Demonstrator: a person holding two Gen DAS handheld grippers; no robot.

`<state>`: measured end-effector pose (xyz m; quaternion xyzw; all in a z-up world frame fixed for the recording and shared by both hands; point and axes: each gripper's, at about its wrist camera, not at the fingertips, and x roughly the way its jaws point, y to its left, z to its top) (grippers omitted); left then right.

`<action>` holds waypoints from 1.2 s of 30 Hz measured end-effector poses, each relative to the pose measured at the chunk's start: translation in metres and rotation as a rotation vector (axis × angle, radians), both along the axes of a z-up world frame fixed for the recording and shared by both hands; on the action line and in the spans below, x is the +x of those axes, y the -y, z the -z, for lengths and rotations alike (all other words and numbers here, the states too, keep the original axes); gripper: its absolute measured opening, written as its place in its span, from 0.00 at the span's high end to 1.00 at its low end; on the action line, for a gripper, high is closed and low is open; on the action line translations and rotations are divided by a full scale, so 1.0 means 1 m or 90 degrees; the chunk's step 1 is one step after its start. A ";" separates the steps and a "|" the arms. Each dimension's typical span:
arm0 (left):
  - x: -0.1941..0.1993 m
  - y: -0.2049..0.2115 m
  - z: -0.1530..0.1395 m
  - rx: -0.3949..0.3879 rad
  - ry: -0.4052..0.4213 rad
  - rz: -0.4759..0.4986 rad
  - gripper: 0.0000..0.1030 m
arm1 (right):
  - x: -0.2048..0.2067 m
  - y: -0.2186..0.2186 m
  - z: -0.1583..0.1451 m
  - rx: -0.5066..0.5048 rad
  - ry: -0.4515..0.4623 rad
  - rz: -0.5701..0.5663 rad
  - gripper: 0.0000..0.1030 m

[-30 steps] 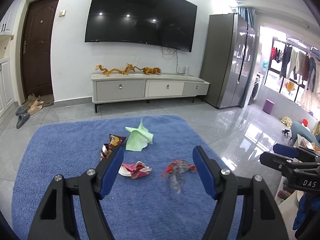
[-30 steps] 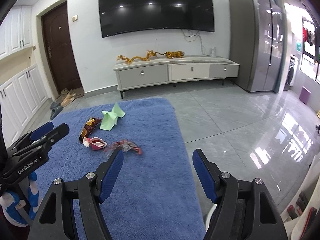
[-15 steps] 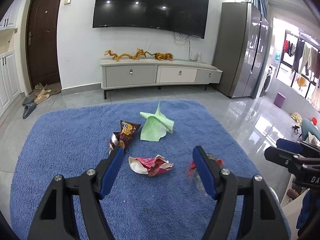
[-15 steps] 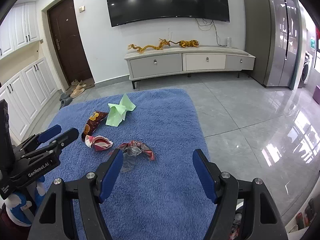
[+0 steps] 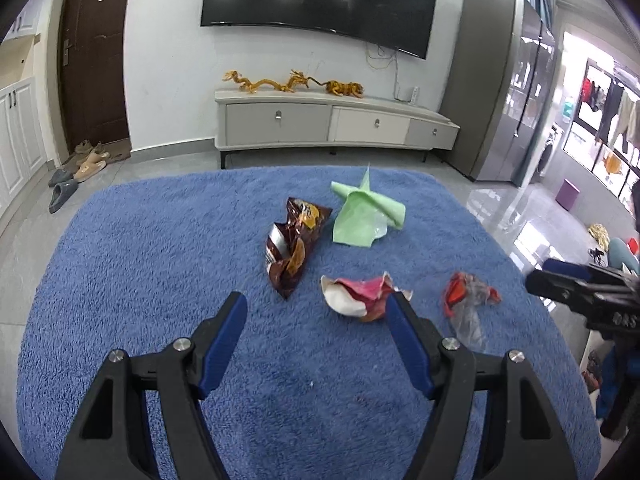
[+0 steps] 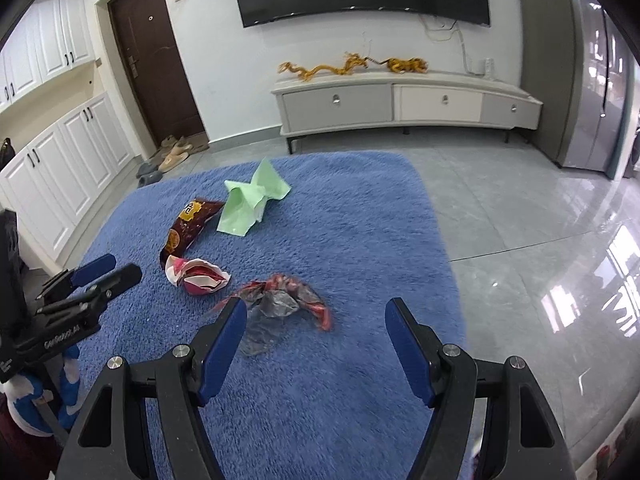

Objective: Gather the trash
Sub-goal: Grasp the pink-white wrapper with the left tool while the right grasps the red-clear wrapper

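Several pieces of trash lie on a blue rug (image 5: 160,264): a brown snack bag (image 5: 292,246), a green paper (image 5: 362,216), a pink and white wrapper (image 5: 360,294) and a red and clear plastic wrapper (image 5: 466,300). My left gripper (image 5: 318,312) is open and empty, above the rug just short of the pink wrapper. My right gripper (image 6: 316,320) is open and empty, with the red and clear wrapper (image 6: 280,296) just ahead between its fingers. The right wrist view also shows the pink wrapper (image 6: 196,274), the snack bag (image 6: 188,226) and the green paper (image 6: 248,202).
A grey TV cabinet (image 5: 332,124) stands against the far wall under a black TV (image 5: 316,0). A tall grey fridge (image 5: 504,92) is at the right. Slippers (image 5: 76,176) lie by the brown door. Glossy tile floor (image 6: 540,220) surrounds the rug.
Both grippers have moved forward and lower toward the trash, which now looks larger. The left one has shifted left, toward the pink wrapper. Both stay open.
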<state>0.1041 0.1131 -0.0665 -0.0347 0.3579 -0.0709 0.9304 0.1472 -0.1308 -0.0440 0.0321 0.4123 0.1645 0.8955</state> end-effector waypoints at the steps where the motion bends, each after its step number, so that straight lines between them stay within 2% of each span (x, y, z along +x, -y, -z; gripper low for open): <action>1: 0.000 0.000 0.001 -0.001 -0.001 0.010 0.32 | 0.004 -0.003 0.003 0.007 -0.004 -0.009 0.32; 11: 0.031 0.026 0.004 -0.013 -0.019 0.119 0.32 | 0.038 -0.020 0.041 0.002 -0.042 -0.056 0.32; 15: 0.050 0.035 0.012 0.009 -0.043 0.173 0.32 | 0.046 -0.015 0.053 0.017 -0.059 -0.065 0.32; 17: 0.058 0.041 0.017 0.040 -0.053 0.205 0.32 | 0.047 -0.014 0.054 0.023 -0.051 -0.076 0.32; 19: 0.064 0.046 0.022 0.071 -0.062 0.226 0.32 | 0.049 -0.013 0.054 0.024 -0.045 -0.087 0.46; 20: 0.066 0.047 0.024 0.077 -0.066 0.234 0.32 | 0.050 -0.011 0.054 0.027 -0.044 -0.096 0.50; 22: 0.069 0.049 0.027 0.092 -0.074 0.248 0.32 | 0.051 -0.008 0.054 0.033 -0.042 -0.105 0.71; 26: 0.074 0.050 0.031 0.103 -0.084 0.257 0.33 | 0.049 -0.003 0.053 0.035 -0.035 -0.113 0.78; 27: 0.076 0.050 0.031 0.098 -0.086 0.257 0.35 | 0.046 -0.001 0.052 0.036 -0.030 -0.111 0.78; 31: 0.083 0.053 0.038 0.084 -0.110 0.263 0.58 | 0.037 0.006 0.049 0.047 -0.021 -0.098 0.79; 36: 0.082 0.058 0.039 0.084 -0.105 0.258 0.65 | 0.024 0.017 0.043 0.056 -0.017 -0.079 0.79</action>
